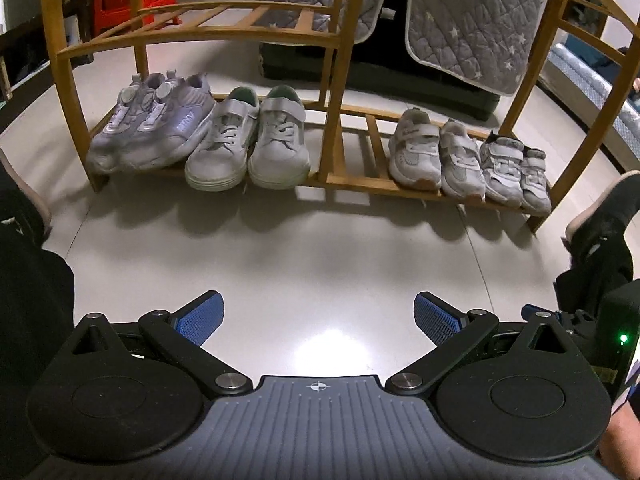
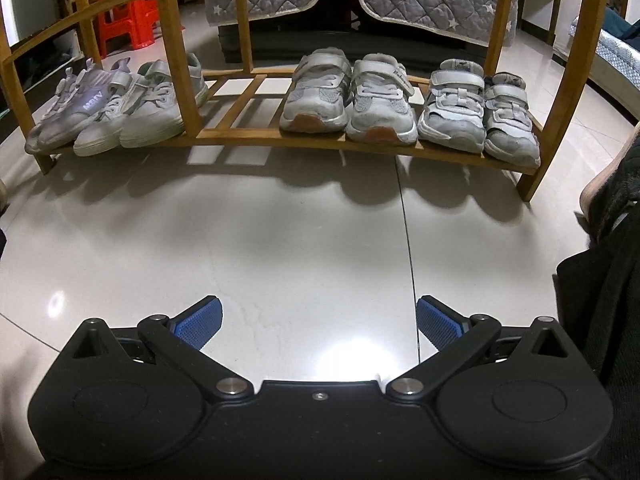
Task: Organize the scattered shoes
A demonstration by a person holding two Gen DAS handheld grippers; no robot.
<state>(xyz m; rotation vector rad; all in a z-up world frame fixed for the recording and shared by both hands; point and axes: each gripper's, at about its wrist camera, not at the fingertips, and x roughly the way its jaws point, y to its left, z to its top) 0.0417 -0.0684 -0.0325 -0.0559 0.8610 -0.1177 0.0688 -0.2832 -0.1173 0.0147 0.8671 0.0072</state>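
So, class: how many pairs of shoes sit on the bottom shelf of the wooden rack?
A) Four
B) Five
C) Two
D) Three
A: the lavender pair, the white pair, the strap pair and the small grey pair line the bottom shelf.

You have open tiled floor (image 2: pixel 304 240) between both tools and the shoe rack (image 1: pixel 360 184), with nothing lying on it. On the rack's bottom shelf, the left bay is filled side to side by the lilac sneakers (image 1: pixel 148 128) and the white sneakers (image 1: pixel 248 140). In the right bay there is a bare stretch of slats (image 2: pixel 240 96) between the middle post (image 2: pixel 180 48) and the white velcro shoes (image 2: pixel 348 96); the gray velcro shoes (image 2: pixel 480 108) crowd the right end. The upper shelf (image 1: pixel 224 28) and hanging quilts (image 1: pixel 472 24) limit room from above. Your legs (image 2: pixel 608 232) flank the floor on both sides.
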